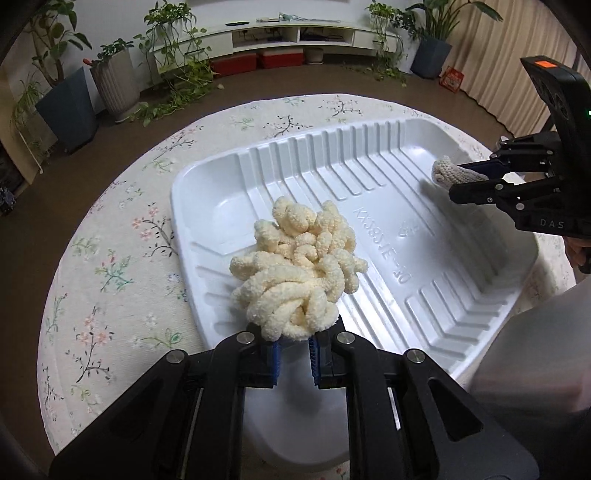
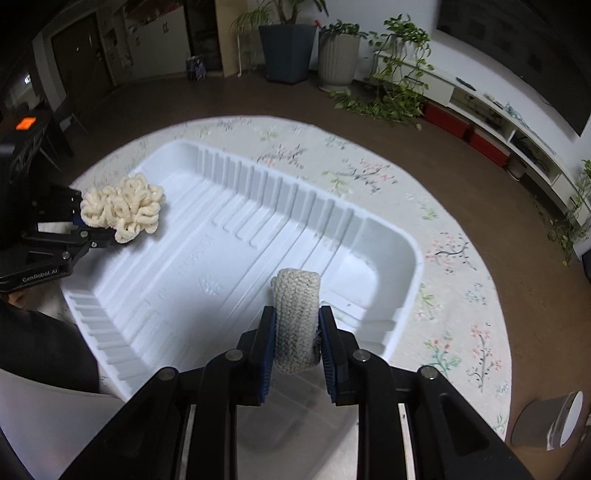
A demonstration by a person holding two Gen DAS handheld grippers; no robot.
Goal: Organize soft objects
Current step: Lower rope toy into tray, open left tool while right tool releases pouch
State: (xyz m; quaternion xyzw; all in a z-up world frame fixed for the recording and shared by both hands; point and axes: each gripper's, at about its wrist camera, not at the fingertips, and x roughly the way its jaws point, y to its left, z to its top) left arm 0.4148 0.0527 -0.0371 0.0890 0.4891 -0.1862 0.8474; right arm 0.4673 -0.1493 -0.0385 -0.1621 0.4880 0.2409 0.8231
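Note:
A cream bundle of fluffy knotted yarn [image 1: 295, 266] hangs over the near left part of a white ribbed plastic tray [image 1: 369, 162], with my left gripper [image 1: 295, 341] shut on its lower end. In the right wrist view that bundle [image 2: 123, 208] shows at the tray's [image 2: 236, 192] left side, held by the left gripper [image 2: 101, 230]. My right gripper [image 2: 297, 325] is shut on a grey-white knitted roll [image 2: 297, 314] above the tray's near right part. The left wrist view shows the same roll [image 1: 448, 170] poking out of the right gripper [image 1: 458, 181].
The tray lies on a round table under a floral cloth [image 1: 110, 266]. Potted plants [image 1: 66, 88], a low white shelf [image 1: 295, 33] and red boxes [image 1: 258, 61] stand on the brown floor beyond. A grey cylinder [image 2: 550, 424] lies near the table's edge in the right wrist view.

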